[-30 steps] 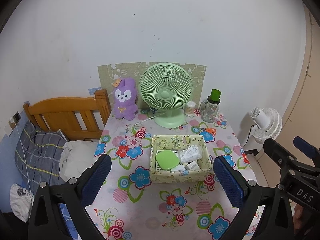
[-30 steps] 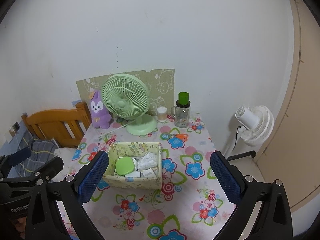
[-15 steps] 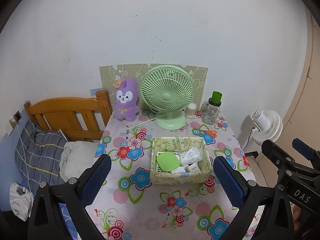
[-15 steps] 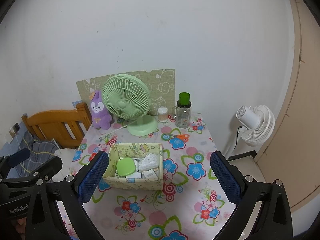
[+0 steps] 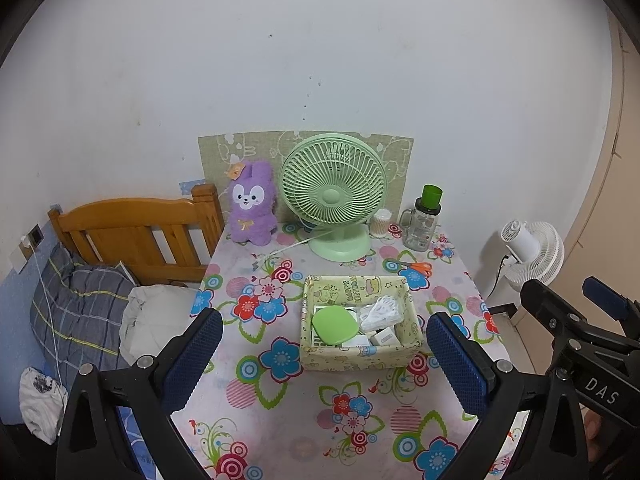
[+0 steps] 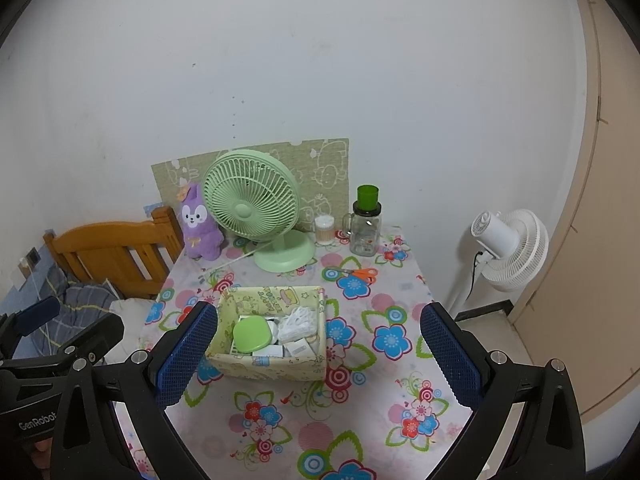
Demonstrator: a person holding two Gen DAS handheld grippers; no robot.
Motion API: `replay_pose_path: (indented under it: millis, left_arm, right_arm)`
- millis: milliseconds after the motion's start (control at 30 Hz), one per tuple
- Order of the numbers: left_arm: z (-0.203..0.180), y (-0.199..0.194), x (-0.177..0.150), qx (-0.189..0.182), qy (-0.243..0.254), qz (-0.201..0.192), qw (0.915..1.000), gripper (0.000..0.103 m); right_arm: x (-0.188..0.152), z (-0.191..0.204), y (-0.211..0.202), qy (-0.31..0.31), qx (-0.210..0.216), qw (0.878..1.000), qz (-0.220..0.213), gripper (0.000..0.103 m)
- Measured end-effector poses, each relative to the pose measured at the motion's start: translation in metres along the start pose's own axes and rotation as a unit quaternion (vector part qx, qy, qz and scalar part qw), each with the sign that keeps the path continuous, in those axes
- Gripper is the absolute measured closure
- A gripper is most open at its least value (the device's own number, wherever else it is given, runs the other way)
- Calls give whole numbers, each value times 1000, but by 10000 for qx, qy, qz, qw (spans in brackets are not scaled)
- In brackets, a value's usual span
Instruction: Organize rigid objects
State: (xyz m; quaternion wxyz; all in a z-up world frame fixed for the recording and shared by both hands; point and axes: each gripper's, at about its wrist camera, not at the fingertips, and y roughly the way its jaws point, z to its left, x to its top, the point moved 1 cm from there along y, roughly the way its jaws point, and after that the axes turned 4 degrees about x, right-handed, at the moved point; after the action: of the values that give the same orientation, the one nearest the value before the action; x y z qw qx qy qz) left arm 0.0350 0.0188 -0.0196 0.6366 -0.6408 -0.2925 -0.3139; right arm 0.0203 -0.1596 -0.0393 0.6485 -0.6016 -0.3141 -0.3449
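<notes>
Holding both tongs, left and right, wide and empty above the bench, we risk tipping the light box of small items mid-bench when reaching in.

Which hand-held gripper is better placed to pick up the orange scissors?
Right, probably. The scissors lie on the table's right side, behind the box. Both the right hand-held gripper and the left hang open.

"DAS" printed on right gripper body in left view; "GenRobot" on left gripper body in right view.
</notes>
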Motion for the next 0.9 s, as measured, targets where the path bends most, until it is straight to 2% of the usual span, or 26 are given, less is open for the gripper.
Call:
replay_pose_path:
  millis: [900]
  left_arm:
    - [-2, -7, 0, 22, 20, -62, 10000, 0]
  right_arm:
    - [0, -2, -11, -6, -66, 10000, -61, 0]
